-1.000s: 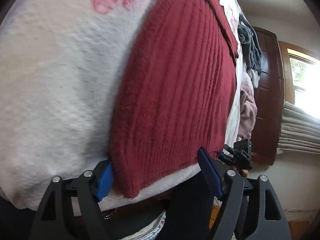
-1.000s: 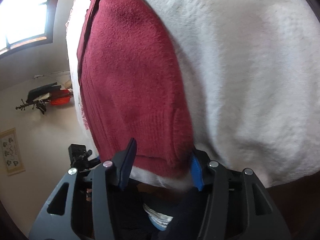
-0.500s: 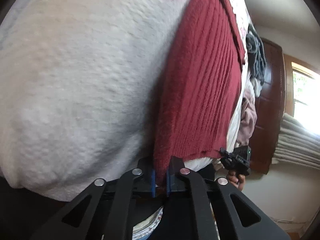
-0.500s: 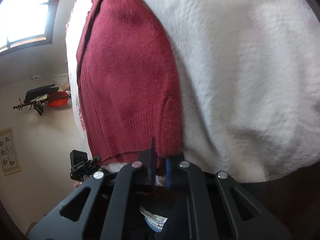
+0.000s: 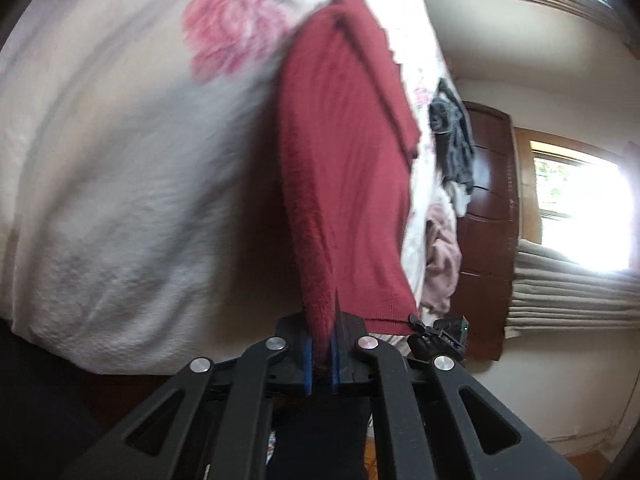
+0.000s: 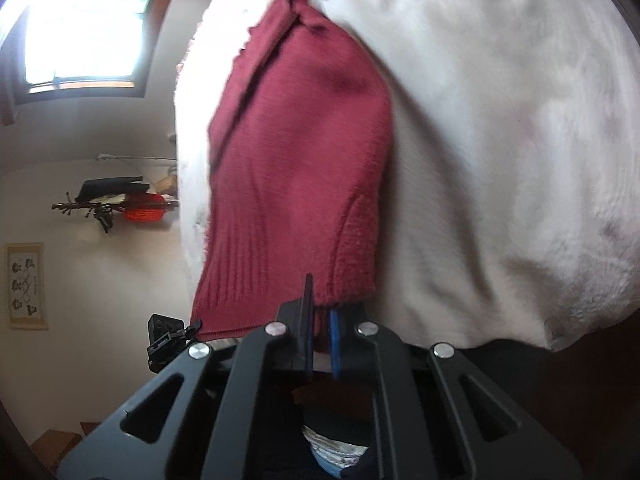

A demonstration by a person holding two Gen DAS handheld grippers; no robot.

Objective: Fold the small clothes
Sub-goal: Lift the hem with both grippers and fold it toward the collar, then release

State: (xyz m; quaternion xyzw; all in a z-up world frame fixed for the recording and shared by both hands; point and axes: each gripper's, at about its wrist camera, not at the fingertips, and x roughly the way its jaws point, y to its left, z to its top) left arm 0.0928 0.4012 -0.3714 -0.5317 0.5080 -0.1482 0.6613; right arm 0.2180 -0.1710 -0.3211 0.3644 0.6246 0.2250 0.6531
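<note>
Now I have each tool, left (image 5: 320,354) and right (image 6: 321,346), clenched on the red knit's (image 5: 344,184) near hem; I'd lift both evenly toward its far edge.

No readable text, label or brand; wall picture (image 6: 26,285) marks illegible

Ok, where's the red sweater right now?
The red sweater lies on the white blanket in both wrist views, its near hem pinched at one corner by the left tool and at the other by the right tool.
</note>
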